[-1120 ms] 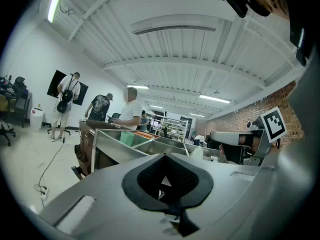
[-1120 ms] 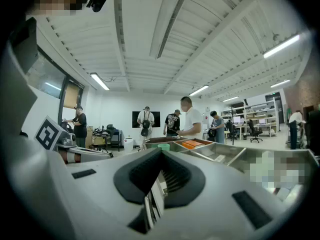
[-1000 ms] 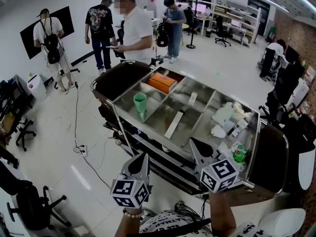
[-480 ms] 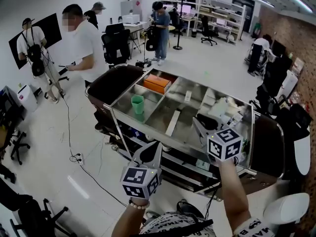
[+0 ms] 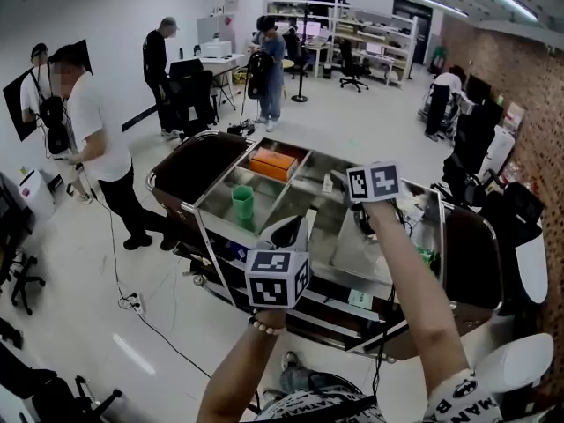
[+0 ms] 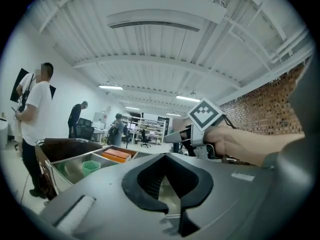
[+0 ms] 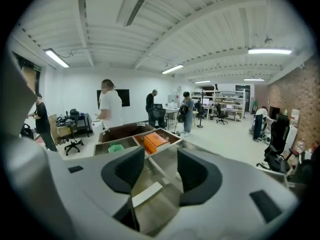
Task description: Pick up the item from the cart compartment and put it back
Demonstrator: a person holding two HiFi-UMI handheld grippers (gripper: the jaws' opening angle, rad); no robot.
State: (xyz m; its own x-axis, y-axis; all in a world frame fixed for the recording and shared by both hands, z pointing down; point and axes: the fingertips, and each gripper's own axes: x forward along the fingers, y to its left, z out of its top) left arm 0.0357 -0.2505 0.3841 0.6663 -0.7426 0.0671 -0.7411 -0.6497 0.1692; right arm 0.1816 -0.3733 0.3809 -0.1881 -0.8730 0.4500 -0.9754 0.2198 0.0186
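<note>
A white ribbed ceiling (image 6: 160,49) hung with long strip lights (image 7: 270,51) spans a bright workshop, and the pale glossy floor (image 5: 352,122) mirrors their glow. A brick wall (image 5: 529,69) runs along 3 o'clock. A white wall (image 5: 115,11) closes 10 o'clock and carries a black panel (image 7: 122,98). White shelving racks (image 5: 370,38) stand at 12 o'clock, with black office chairs (image 5: 351,67) just before them. Another chair (image 5: 16,278) sits at 8 o'clock, near a cable (image 5: 115,263) that trails across the floor to a power strip (image 5: 132,303). Several people stand between 9 and 12 o'clock, a person in a white T-shirt (image 5: 92,139) nearest.
</note>
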